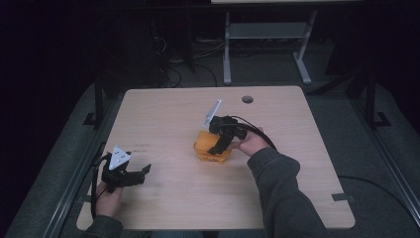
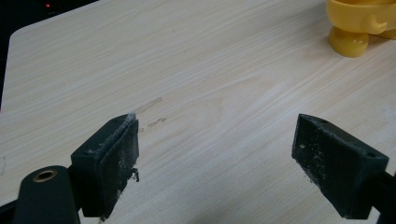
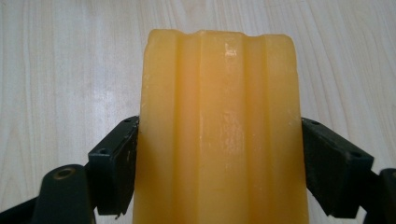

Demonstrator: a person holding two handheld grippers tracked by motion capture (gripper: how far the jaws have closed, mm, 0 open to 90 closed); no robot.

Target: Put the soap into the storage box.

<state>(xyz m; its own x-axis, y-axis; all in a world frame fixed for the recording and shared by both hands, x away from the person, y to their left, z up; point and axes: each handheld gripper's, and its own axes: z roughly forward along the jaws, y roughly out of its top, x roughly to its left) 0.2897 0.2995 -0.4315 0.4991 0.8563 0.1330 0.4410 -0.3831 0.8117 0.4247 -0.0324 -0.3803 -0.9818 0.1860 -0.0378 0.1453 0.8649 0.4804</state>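
A yellow-orange plastic object [image 1: 210,151] with ribbed sides and rounded feet stands near the middle of the wooden table [image 1: 168,111]. My right gripper [image 1: 218,145] reaches over it from the right, jaws pressed on both its flanks. In the right gripper view the ribbed yellow object [image 3: 219,116] sits between the jaws of the right gripper [image 3: 219,175], touching both pads. My left gripper [image 1: 140,174] rests at the table's near left, open and empty. In the left gripper view that gripper [image 2: 215,158] stands wide open over bare wood, with the yellow object [image 2: 355,25] far off at the top right.
A round cable hole [image 1: 247,99] sits near the table's far edge. Faint tape marks [image 2: 150,106] show on the wood ahead of the left jaws. Behind the table stands a grey desk frame [image 1: 267,30], with cables on the dark floor.
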